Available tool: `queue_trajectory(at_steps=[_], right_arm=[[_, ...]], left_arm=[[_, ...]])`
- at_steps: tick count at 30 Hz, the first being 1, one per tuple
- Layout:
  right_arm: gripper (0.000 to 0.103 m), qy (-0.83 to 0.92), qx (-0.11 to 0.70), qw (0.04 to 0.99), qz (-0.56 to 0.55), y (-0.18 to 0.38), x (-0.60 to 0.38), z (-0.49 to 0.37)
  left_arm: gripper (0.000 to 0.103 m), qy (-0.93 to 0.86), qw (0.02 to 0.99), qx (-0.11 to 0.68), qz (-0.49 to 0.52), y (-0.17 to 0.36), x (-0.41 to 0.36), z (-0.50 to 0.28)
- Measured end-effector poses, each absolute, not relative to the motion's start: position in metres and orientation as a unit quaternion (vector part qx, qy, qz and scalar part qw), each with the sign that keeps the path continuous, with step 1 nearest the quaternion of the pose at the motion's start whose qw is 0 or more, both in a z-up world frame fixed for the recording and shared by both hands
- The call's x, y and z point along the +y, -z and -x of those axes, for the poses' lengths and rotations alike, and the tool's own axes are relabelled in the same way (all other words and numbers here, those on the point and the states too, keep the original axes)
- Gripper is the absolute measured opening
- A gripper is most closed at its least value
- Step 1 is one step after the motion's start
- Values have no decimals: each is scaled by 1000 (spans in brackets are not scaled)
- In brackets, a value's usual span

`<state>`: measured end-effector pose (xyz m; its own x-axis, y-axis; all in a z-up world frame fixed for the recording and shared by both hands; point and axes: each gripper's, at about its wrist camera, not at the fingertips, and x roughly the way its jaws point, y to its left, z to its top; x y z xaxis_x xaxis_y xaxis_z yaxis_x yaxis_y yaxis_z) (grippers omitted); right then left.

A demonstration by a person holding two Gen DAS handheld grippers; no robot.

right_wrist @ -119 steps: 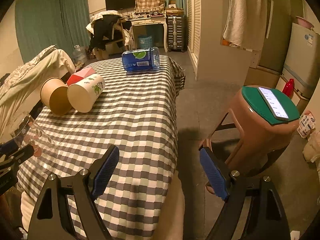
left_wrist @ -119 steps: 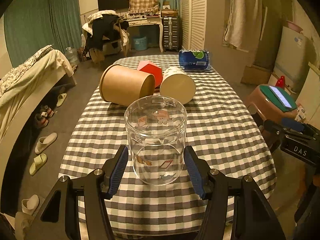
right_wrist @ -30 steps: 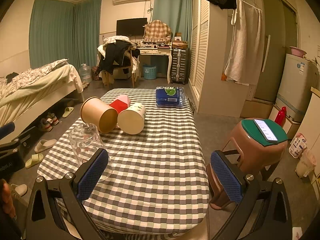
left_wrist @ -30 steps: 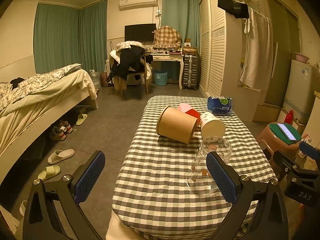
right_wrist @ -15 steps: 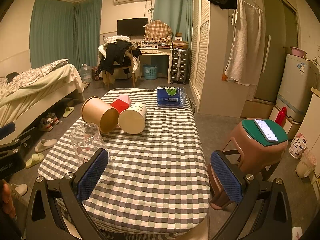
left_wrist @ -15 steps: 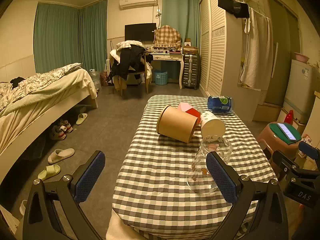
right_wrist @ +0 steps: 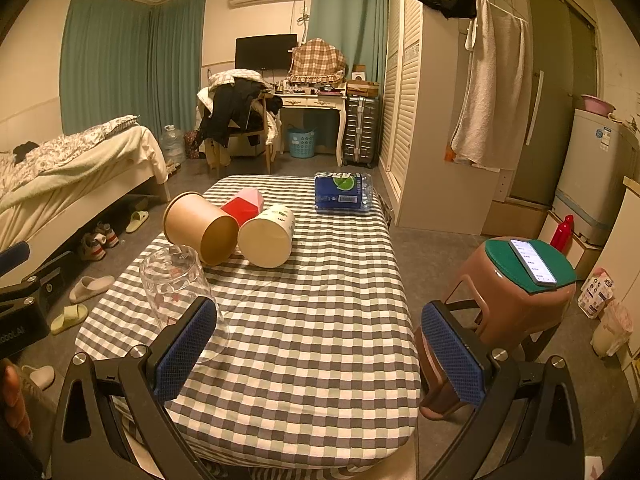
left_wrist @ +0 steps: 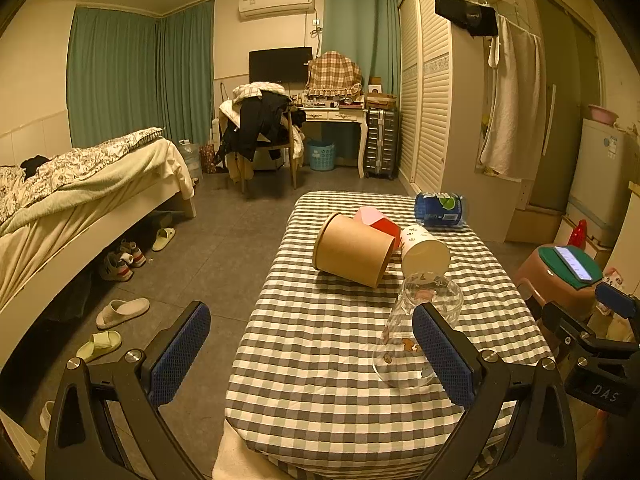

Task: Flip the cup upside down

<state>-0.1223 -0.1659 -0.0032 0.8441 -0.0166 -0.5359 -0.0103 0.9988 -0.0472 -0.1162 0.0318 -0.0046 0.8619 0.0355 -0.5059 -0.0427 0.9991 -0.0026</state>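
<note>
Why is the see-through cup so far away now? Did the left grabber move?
Yes. The left gripper pulled back and up from the clear cup; the checked table now looks farther away.

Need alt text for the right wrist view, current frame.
A clear glass cup stands on a checkered table, wide opening down, behind the open right gripper's left finger. Beyond lie a brown paper cup and white cup on their sides.
</note>
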Motion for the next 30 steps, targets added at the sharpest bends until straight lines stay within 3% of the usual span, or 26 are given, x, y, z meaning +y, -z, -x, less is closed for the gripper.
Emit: queue_trajectory(at_steps=[30], right_arm=[[103, -3, 287, 957, 29, 5, -164, 118]], left_arm=[[103, -22, 965, 262, 7, 4, 33, 117]])
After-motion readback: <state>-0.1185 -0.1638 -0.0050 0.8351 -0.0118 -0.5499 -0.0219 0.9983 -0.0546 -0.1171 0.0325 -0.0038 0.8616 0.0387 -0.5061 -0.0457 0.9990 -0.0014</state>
